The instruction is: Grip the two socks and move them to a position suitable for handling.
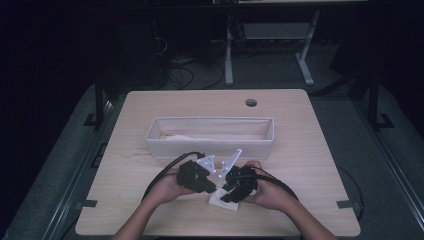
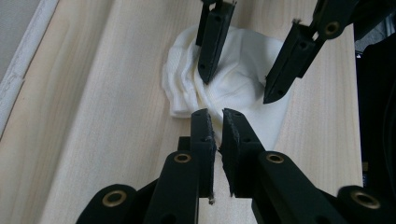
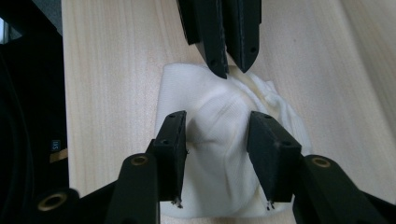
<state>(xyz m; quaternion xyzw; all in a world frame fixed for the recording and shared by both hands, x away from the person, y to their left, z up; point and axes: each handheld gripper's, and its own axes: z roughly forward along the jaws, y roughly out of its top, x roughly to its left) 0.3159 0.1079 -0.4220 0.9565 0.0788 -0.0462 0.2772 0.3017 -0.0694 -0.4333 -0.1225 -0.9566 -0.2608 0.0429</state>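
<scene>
On the pale wooden table (image 1: 150, 200), the left gripper (image 2: 217, 122) comes in from the person's left hand (image 1: 167, 187) with its jaws drawn nearly together, their tips pinching a fold at the edge of the crumpled white cloth (image 2: 233, 88) that lies on the near side of the table, in front of the long white fabric bin (image 1: 210, 145). Just to the right, touching the same cloth from the opposite side, the right gripper (image 3: 217, 123) held in the right hand (image 1: 270, 192) has its jaws spread wide, straddling the cloth's raised middle without closing on it.
</scene>
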